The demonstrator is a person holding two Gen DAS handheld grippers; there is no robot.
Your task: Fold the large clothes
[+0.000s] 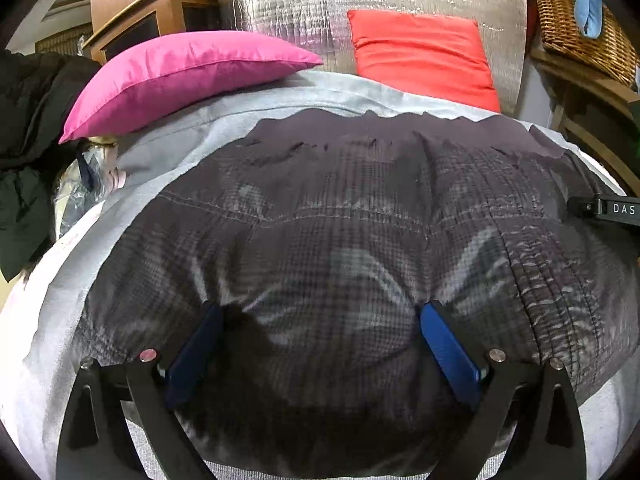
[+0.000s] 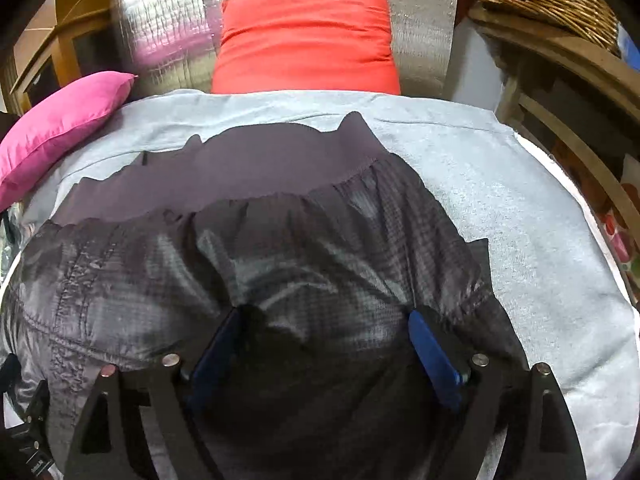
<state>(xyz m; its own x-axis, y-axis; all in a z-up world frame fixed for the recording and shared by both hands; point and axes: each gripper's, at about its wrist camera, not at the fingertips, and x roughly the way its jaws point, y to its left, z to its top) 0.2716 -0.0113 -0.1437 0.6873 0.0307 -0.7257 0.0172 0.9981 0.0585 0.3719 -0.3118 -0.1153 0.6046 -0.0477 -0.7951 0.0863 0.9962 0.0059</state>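
- Bed: grey cover carries everything.
- Garment: dark, spread across the bed's middle, waistband toward the far edge.
- Left tongs and right tongs: spread apart, pressing cloth; a shallow pinch could slip, skewing the fold.

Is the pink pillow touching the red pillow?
Apart. In the left wrist view, the pink pillow tip ends short of the red pillow, with silver foil backing showing between them; the right wrist view agrees.
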